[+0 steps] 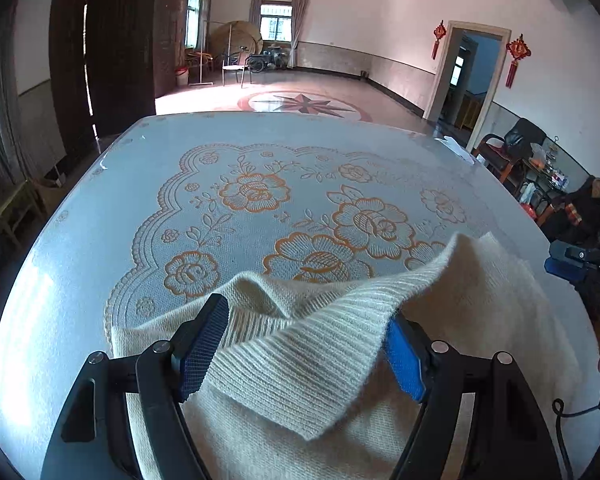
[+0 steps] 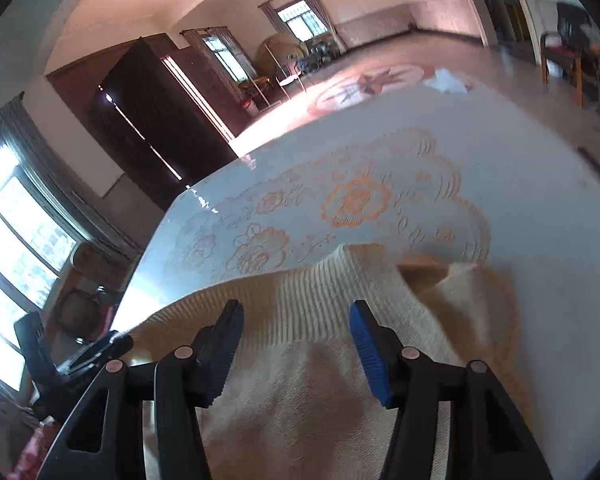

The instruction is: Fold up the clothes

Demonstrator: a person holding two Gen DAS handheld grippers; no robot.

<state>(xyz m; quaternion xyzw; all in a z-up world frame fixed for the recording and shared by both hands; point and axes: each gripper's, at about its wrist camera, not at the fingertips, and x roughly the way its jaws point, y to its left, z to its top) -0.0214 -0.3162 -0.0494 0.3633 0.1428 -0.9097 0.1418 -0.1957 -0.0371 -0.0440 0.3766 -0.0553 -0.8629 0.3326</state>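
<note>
A cream knitted sweater (image 1: pixel 300 364) lies at the near edge of a table (image 1: pixel 80 280) covered with a pale cloth printed with orange flowers. Its ribbed hem is turned over in a loose flap between the fingers of my left gripper (image 1: pixel 306 320). The jaws stand wide and open, and the flap's edge lies over the right pad. In the right wrist view the sweater (image 2: pixel 320 380) lies under my right gripper (image 2: pixel 296 308), which is open with the ribbed band beyond its tips and nothing pinched. The right gripper (image 1: pixel 580 264) and a hand show at the left view's right edge.
A small white item (image 1: pixel 456 148) lies at the table's far right corner. Beyond the table are a tiled floor, a dark wardrobe (image 1: pixel 116 60) at the left and chairs (image 1: pixel 508 148) at the right. The left gripper's body (image 2: pixel 80 356) shows at the right view's lower left.
</note>
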